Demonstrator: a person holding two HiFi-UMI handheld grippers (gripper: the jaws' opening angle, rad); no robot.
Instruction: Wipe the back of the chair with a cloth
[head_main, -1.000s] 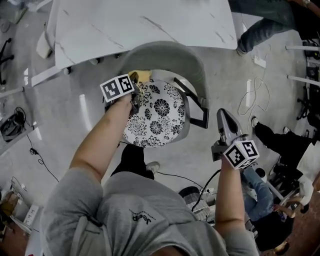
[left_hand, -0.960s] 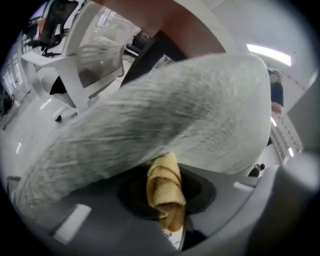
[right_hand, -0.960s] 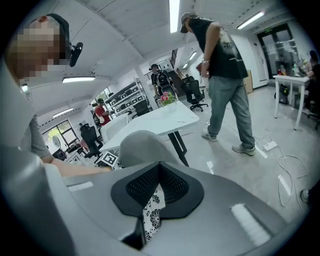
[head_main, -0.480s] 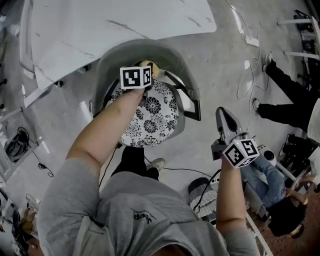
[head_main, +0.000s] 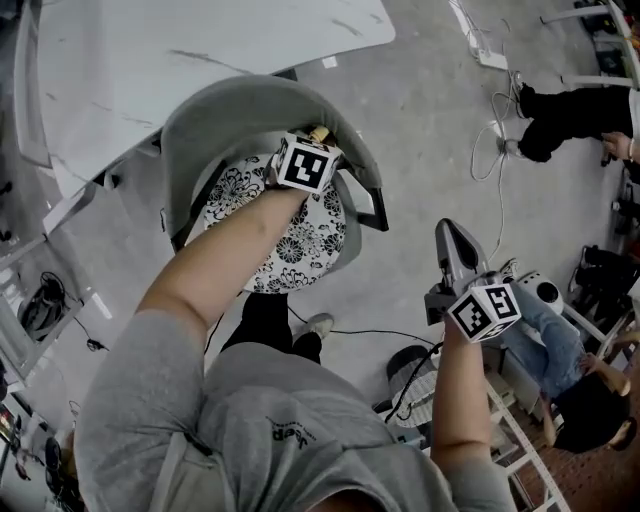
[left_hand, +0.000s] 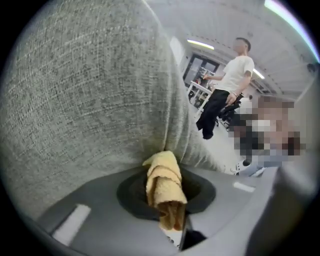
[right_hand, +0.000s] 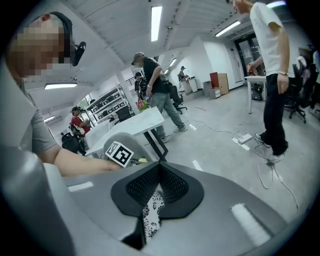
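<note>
Left gripper (head_main: 312, 140), jaws clamped on folded yellow cloth (left_hand: 162, 180), pressed against grey chair back (head_main: 230, 105) at 1 o'clock of floral seat cushion (head_main: 300, 240); right gripper (head_main: 450, 232), jaws closed, empty, at 4 o'clock, well apart.

The person is wearing a grey short-sleeved T-shirt (head_main: 250, 420) bearing a small dark chest print. The left gripper (head_main: 314, 138) and right gripper (head_main: 451, 229) are showing grey shells, black textured pads (right_hand: 172, 185), and 1 white cube (head_main: 484, 310) each, carrying black square markers.
</note>
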